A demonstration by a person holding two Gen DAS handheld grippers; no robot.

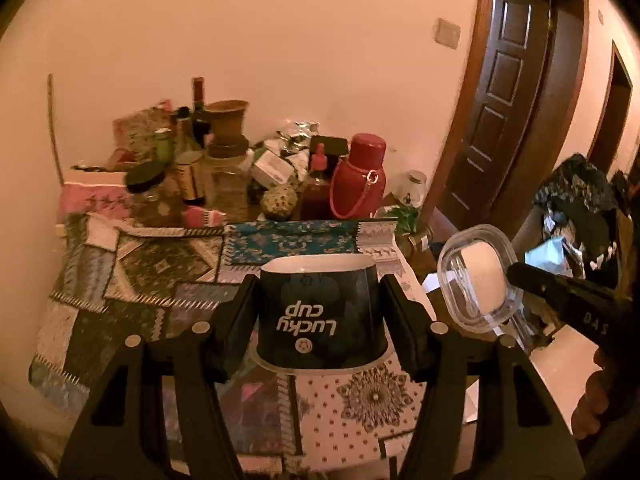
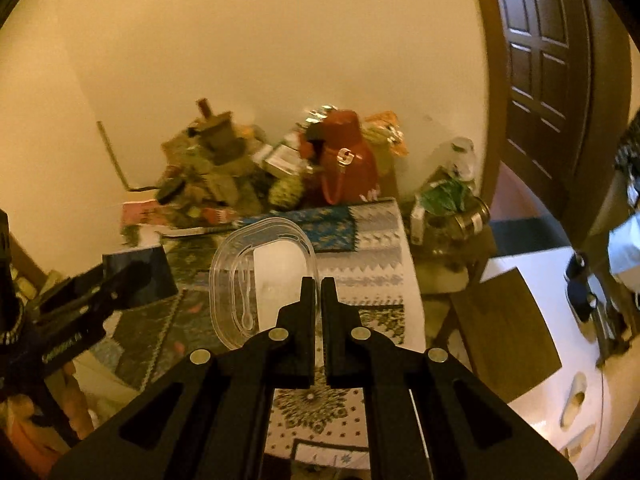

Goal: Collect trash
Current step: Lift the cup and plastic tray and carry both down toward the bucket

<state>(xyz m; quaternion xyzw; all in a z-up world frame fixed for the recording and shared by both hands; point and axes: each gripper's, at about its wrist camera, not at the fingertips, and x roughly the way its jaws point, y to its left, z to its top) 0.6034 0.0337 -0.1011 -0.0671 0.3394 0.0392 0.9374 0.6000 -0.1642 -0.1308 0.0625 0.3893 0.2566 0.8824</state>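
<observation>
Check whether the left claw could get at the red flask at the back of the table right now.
Probably not: the left claw is shut on the paper cup, and the red flask stands far back among crowded jars and bottles.

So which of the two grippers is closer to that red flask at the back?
Left, narrowly. The left gripper holds the Lucky Cup straight before the red flask; the right gripper holds the clear plastic container farther right.

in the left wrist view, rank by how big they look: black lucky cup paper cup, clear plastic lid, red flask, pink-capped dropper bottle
1. Black "Lucky cup" paper cup, though nearness inflates it
2. Clear plastic lid
3. Red flask, close to the lid, so unsure
4. Pink-capped dropper bottle
</observation>
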